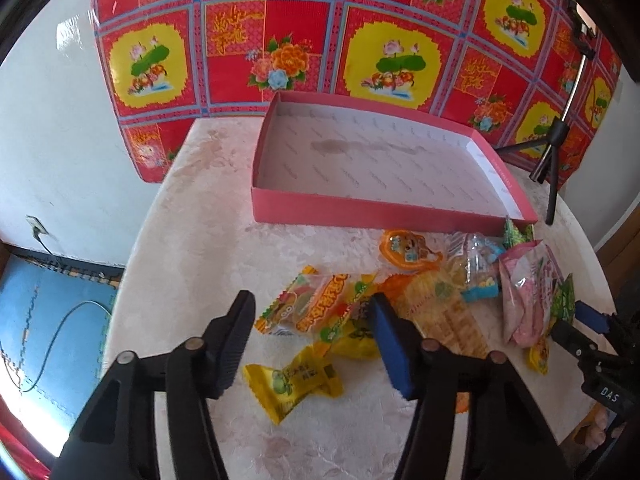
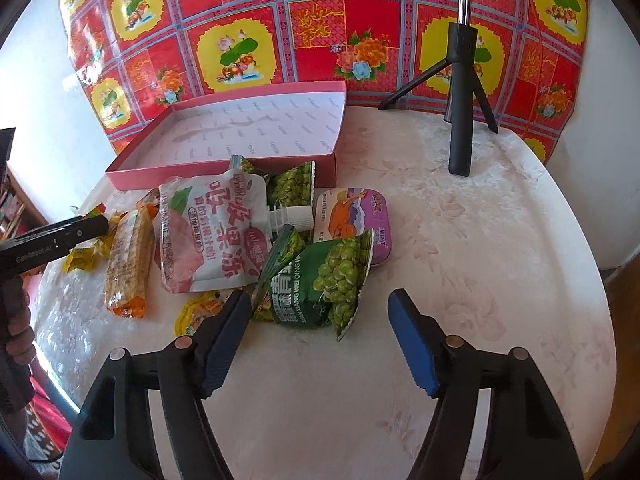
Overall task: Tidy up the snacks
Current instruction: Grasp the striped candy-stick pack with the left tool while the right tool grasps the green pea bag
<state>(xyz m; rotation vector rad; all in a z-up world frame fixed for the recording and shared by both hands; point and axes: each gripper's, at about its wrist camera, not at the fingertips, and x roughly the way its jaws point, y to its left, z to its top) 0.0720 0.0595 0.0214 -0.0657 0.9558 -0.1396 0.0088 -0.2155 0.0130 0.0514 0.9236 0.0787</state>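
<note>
Judging the green pea packet light, crinkly and slippery, we bring the right gripper, wide open and empty, toward its crimped edge, the left gripper equally open and empty.

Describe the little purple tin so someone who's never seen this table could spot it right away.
Start at the pink box on the table; the snack pile lies just in front of it. At the pile's right edge lies the purple tin, partly under a green pea packet. It is the only rigid, rounded-corner container among soft wrappers.
</note>
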